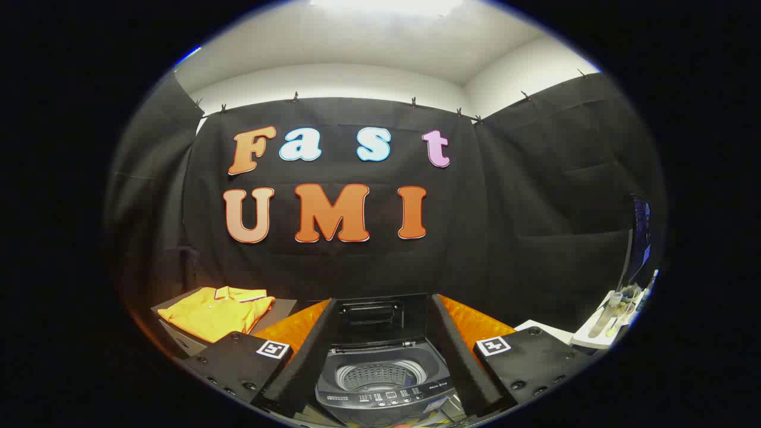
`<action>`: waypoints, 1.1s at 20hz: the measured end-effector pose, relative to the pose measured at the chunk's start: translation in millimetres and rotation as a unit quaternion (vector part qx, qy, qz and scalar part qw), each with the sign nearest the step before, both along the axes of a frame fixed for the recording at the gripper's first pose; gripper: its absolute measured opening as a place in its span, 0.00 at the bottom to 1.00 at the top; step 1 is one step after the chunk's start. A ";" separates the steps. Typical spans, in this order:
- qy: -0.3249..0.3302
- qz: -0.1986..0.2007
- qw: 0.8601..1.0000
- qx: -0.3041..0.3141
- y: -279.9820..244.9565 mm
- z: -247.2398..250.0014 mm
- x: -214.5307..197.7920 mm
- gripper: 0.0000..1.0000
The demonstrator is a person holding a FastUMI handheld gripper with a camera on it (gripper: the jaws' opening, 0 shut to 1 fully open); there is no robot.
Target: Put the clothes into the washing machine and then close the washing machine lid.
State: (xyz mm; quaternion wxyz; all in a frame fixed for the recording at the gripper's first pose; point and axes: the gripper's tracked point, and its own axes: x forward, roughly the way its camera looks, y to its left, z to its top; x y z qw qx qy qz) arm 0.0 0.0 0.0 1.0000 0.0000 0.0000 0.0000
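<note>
Orange polo shirt (215, 314) lies lower left of the frame, folded flat on a dark board (178, 345), soft knit, striped collar, well left of the fingers. Hand-held gripper (380, 356) is wide open, holds nothing; rigid fingers (300, 362) frame the washing machine (380, 386) at bottom centre. Lid (374, 315) stands upright behind the perforated metal drum (380, 375), so the mouth is clear. My read: step in hand is fetching the shirt. Swing left, pinch a thick fold near the middle, lift high so no sleeve drags. Lower right: white tray (603, 330) on the worktop (541, 327), irrelevant.
</note>
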 end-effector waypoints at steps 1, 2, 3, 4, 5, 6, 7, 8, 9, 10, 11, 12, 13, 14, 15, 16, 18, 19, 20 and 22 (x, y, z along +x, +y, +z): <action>-0.002 0.001 1.000 0.003 3.2 2.6 1.4 1.00; -0.001 0.003 1.000 0.005 6.2 3.5 4.4 1.00; -0.001 0.004 1.000 0.004 7.4 5.1 6.9 1.00; 0.001 0.005 1.000 0.001 8.2 6.0 9.3 1.00; 0.001 0.005 1.000 -0.001 10.4 6.3 11.2 1.00; 0.000 0.002 1.000 -0.001 11.2 6.1 11.6 1.00; -0.002 -0.001 1.000 0.000 12.3 7.6 11.0 1.00; -0.002 -0.001 1.000 0.000 15.2 6.5 10.9 1.00; -0.002 0.000 1.000 -0.001 18.4 5.9 10.5 1.00; 0.001 0.000 1.000 -0.003 20.8 5.1 10.1 1.00; 0.003 0.000 1.000 -0.005 22.1 3.4 9.8 1.00; 0.003 0.001 1.000 -0.006 24.3 2.7 9.6 1.00; 0.002 0.001 1.000 -0.008 26.2 3.6 7.8 1.00; 0.001 0.000 1.000 -0.009 26.6 4.4 6.8 1.00; 0.001 -0.002 1.000 -0.010 27.4 4.6 7.3 1.00; 0.001 -0.001 1.000 -0.010 28.5 4.7 6.1 1.00; 0.000 -0.004 1.000 -0.007 30.0 5.9 5.9 1.00; -0.001 -0.008 1.000 -0.004 28.4 6.8 5.7 1.00; -0.002 -0.010 1.000 0.000 26.8 7.7 5.1 1.00; -0.001 -0.013 1.000 0.013 25.4 7.0 3.7 1.00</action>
